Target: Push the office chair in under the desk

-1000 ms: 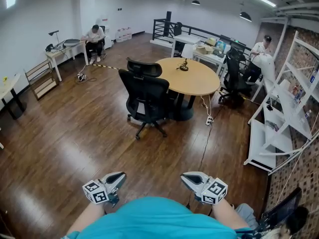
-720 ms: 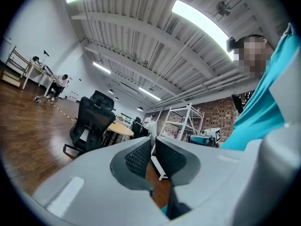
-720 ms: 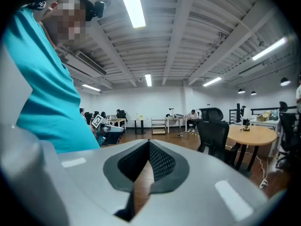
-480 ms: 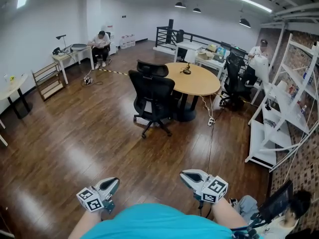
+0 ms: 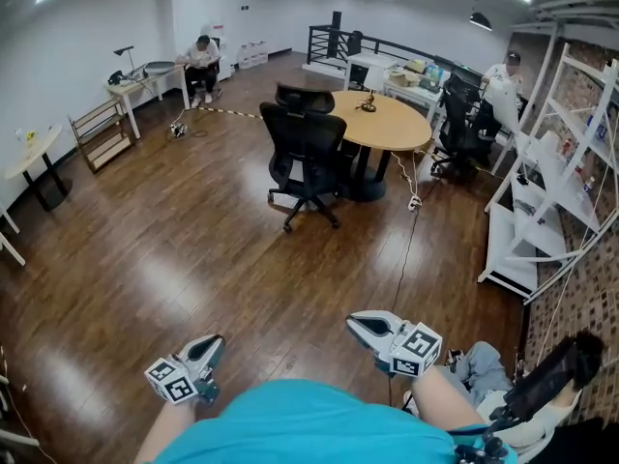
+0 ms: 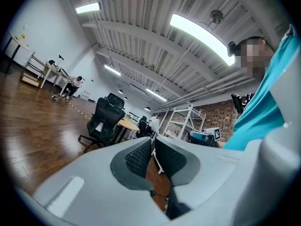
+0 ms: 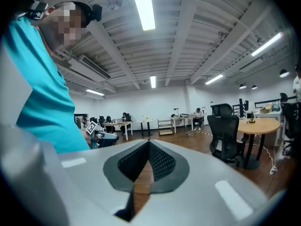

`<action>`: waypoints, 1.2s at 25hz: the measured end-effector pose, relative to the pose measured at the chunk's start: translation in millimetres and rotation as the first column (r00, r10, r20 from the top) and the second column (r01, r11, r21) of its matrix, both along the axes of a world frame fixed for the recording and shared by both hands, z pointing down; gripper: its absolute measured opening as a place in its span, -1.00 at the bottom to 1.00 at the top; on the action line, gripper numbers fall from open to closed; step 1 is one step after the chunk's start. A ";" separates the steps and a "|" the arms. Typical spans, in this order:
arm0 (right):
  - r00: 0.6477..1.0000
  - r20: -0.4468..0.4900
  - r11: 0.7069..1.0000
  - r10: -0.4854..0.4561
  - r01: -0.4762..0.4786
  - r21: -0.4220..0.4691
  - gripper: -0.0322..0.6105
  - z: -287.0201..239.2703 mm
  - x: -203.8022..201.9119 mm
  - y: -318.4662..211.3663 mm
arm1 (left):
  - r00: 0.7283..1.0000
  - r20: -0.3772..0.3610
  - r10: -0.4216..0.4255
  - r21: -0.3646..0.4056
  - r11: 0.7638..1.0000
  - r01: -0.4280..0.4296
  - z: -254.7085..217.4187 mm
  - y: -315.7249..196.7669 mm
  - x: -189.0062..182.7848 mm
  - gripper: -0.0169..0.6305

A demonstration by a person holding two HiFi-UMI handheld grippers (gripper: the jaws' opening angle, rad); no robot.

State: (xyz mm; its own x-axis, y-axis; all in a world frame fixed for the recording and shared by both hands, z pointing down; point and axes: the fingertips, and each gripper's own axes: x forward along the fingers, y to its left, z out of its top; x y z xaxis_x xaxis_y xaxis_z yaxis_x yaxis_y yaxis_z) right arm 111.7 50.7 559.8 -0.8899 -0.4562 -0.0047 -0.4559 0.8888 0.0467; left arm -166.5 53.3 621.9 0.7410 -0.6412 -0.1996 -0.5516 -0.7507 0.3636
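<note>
A white shelving rack (image 5: 542,201) stands along the right edge of the wooden floor (image 5: 145,259). A low wooden rack (image 5: 101,135) sits by the left wall. In the far left corner a person (image 5: 202,58) sits at a white table (image 5: 135,82). A black cable (image 5: 403,249) trails across the floor.

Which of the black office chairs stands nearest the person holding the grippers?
The pulled-out chair on open floor, back towards the camera, before the round table. The second chair sits behind it at the table; the third chair stands far right.

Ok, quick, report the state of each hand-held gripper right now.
Left hand-held gripper: closed, nothing between its jaws.
Right hand-held gripper: closed, holding nothing.
</note>
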 end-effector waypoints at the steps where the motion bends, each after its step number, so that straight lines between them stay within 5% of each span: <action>1: 1.000 -0.002 1.000 -0.002 0.002 0.007 -0.90 -4.0 5.5 8.3 | 1.000 -0.004 0.003 0.009 1.000 -0.003 -5.2 7.1 8.9 -0.81; 16: 0.999 0.047 0.998 -0.021 0.023 -0.056 -0.90 24.4 163.8 60.5 | 0.998 0.033 0.058 0.069 0.996 -0.060 -17.9 64.5 217.1 -0.86; 30: 0.998 0.058 0.999 0.005 -0.002 -0.053 -0.90 13.5 118.1 92.3 | 0.995 0.095 -0.005 0.089 0.996 -0.003 -42.1 117.0 146.3 -0.86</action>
State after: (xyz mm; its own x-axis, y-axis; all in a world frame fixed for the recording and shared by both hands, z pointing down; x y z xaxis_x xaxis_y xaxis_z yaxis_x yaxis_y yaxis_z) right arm 229.8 143.0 573.3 -0.8872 -0.4603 -0.0319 -0.4596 0.8877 -0.0274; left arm -20.1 170.3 579.8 0.7585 -0.6249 -0.1849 -0.5813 -0.7770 0.2414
